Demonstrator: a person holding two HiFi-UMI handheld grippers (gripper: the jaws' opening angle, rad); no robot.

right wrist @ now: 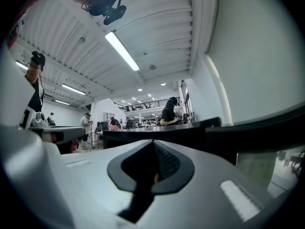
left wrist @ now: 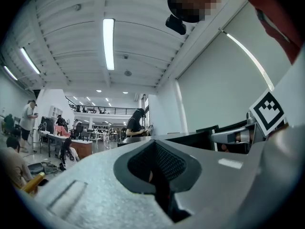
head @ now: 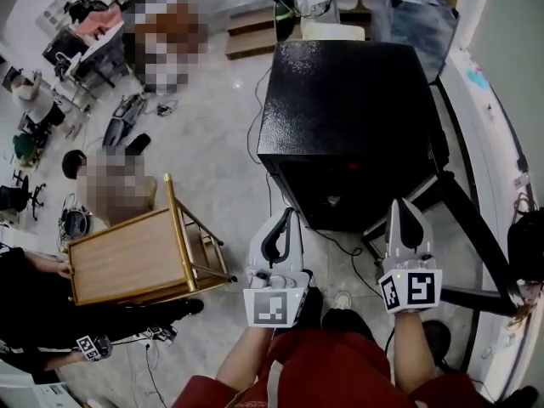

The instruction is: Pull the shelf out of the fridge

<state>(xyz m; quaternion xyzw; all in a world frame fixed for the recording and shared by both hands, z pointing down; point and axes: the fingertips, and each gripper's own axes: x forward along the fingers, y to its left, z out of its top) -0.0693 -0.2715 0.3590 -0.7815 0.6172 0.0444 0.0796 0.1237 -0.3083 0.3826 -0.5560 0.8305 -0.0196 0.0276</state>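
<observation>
A small black fridge [head: 348,100] stands on the floor in front of me in the head view. Its front opening [head: 340,195] is dark, and I cannot make out a shelf inside. What looks like its door [head: 476,232] stands swung out to the right. My left gripper [head: 289,217] hovers just short of the fridge's lower left front corner, jaws together and empty. My right gripper [head: 403,204] is at the lower right of the front, also shut on nothing. Both gripper views tilt up toward the ceiling: left gripper [left wrist: 155,144], right gripper [right wrist: 153,147], with the black fridge edge [right wrist: 200,130] behind.
A wooden cart [head: 132,257] stands to the left, with a person's hand [head: 61,268] on it. Black cables [head: 255,126] trail over the floor beside the fridge. A white counter edge [head: 497,143] runs along the right. Cluttered desks [head: 76,41] and people sit at the far left.
</observation>
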